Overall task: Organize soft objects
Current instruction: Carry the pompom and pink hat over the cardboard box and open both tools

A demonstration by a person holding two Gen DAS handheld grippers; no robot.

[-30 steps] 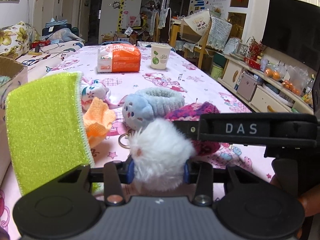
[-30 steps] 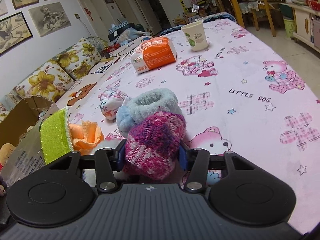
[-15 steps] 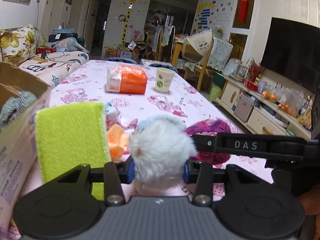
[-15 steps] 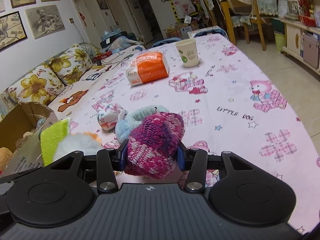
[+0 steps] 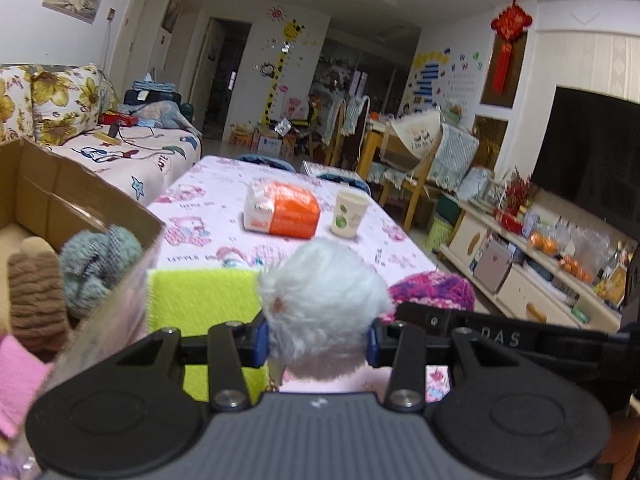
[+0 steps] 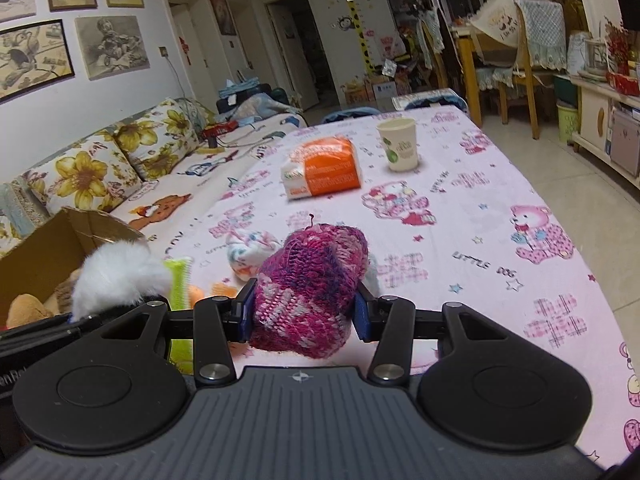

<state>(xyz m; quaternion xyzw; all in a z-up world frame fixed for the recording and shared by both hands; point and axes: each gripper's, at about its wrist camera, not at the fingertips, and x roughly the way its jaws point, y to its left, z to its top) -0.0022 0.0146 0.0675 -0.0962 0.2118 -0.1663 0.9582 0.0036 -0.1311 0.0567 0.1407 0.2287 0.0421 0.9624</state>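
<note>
Left gripper (image 5: 318, 338): clenched on a white fluffy pompom (image 5: 324, 300), blue pads pressed into the fur on both sides; the ball bulges above and forward of the fingers, clear of the tablecloth (image 5: 208, 216). Right gripper (image 6: 302, 314): clenched on a magenta knitted item (image 6: 310, 290), pads sunk into the yarn on each flank, the bulk standing proud of the fingertips.

Destination, as judged from the task: the cardboard box (image 5: 80, 208), to the left of the left fingers, its near wall level with them. It already contains a grey-blue knitted piece (image 5: 96, 264), a brown plush piece (image 5: 36, 284) and something pink (image 5: 16, 380). A lime-green cloth (image 5: 200, 296) hangs over the wall just left of the left pads.

Still on the table beyond the right fingers: a small patterned fabric ball (image 6: 252, 254) and an orange cloth (image 6: 212, 292), the latter partly hidden. Farther off stand an orange packet (image 6: 324, 168) and a paper cup (image 6: 400, 144).

Recommendation for the step in hand: carry the pompom leftward over the box wall before letting go, clearing the green cloth so it is not dragged in or pushed off. Release only once the fingers sit above the box interior. Bring the right load in afterwards rather than alongside, since the two grippers are close together and the opening looks narrow. Avoid squeezing harder; both items are held securely already.
</note>
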